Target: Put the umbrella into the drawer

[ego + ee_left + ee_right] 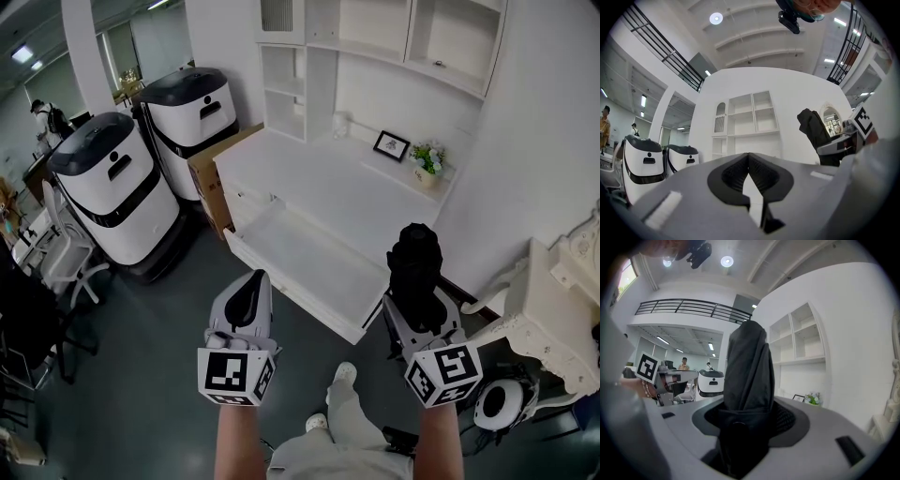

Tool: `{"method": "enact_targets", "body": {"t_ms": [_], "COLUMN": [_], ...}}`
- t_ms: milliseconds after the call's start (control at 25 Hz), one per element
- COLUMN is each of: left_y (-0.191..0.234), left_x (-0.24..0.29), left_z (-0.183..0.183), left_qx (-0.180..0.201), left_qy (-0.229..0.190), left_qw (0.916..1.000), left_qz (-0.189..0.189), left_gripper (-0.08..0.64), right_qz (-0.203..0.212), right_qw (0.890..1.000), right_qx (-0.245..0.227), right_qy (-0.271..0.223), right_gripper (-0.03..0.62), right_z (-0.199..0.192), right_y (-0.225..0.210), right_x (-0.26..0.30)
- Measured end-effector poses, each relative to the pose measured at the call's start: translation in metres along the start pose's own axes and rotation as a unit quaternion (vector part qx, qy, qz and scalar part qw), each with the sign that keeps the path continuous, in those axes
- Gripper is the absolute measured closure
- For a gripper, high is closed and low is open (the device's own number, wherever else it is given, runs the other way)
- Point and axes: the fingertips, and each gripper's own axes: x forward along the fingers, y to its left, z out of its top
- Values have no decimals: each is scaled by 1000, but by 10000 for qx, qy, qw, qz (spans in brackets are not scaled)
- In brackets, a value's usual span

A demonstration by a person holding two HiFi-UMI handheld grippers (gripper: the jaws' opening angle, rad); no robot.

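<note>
In the head view my right gripper [417, 302] is shut on a black folded umbrella [414, 255], which stands up out of the jaws. It hovers just in front of the right end of the open white drawer [309, 253] of the desk. The right gripper view shows the umbrella [747, 366] filling the space between the jaws of the right gripper [747, 420]. My left gripper [249, 286] is to the left at about the same height, in front of the drawer's front edge. It [749, 157] is shut with nothing in it. The umbrella [813, 133] also shows in the left gripper view.
The white desk top [309, 178] carries a picture frame [391, 145] and a small plant [428, 159], with wall shelves [286, 89] behind. Two white and black machines [112, 183] and a cardboard box [211, 173] stand left. Ornate white furniture [553, 319] is at right.
</note>
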Motion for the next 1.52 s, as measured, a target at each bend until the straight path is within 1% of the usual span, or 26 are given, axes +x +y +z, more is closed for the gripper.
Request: {"method": "enact_targets", "body": {"t_ms": [240,440,680,960,1160,1320,1520], "left_y": [10,18,35,52,63,66,72], "left_x": [15,39,86,158,200,222,233], "left_z": [-3,-9,-25,-38,-45,-54,-71], "left_qx": [40,98,117,112,60,80,24], "left_qy": [2,46,197,343,411,522,700], "left_qw": [10000,9999,9997,9993,9991,9986,9975], "left_qz": [54,57,32,-47,-53,-57,7], "left_gripper": [551,551,551,551,551,551,551], "right_qz": [89,135,156,141,239,328,422], "right_qw": [10000,9998,9994,9986,9979,9971,9953], "right_qx": [9,100,292,512,599,678,812], "right_qy": [-37,-85,-30,-23,7,130,329], "right_gripper": [347,346,347,347,347,345,345], "right_z": [0,-2,-12,-13,-13,-22,-43], "right_y": [-4,-14,-37,-80,-101,-110,-113], "right_x": [24,52,99,164,203,226,245]}}
